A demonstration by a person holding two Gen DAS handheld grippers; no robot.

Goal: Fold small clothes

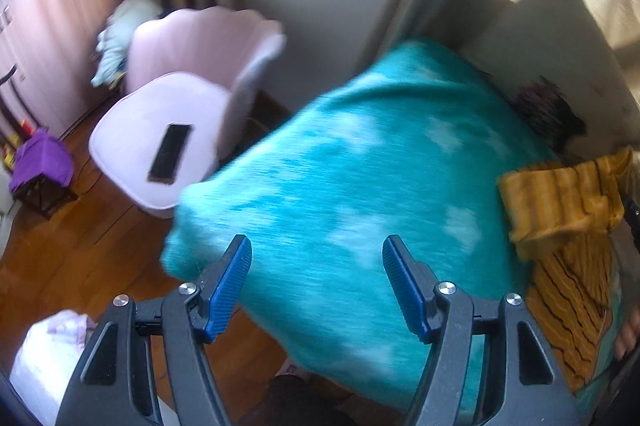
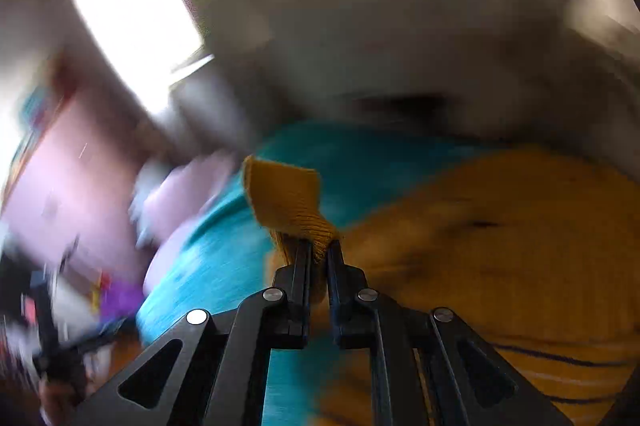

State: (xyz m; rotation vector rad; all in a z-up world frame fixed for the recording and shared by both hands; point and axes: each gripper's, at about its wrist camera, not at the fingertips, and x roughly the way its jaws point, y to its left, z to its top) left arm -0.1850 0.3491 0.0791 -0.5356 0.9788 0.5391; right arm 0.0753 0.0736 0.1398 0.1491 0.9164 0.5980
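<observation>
Right gripper (image 2: 319, 246) pinches a mustard garment (image 2: 286, 196) (no readable label) over the teal blanket (image 1: 360, 166); left gripper (image 1: 317, 254) gapes, holding nothing

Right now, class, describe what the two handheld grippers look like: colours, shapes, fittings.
The left gripper has black angular arms with triangular cut-outs, round silver pivot bolts and ribbed blue pads. The right gripper has the same black frame and silver bolts; its pads are hidden edge-on.
</observation>
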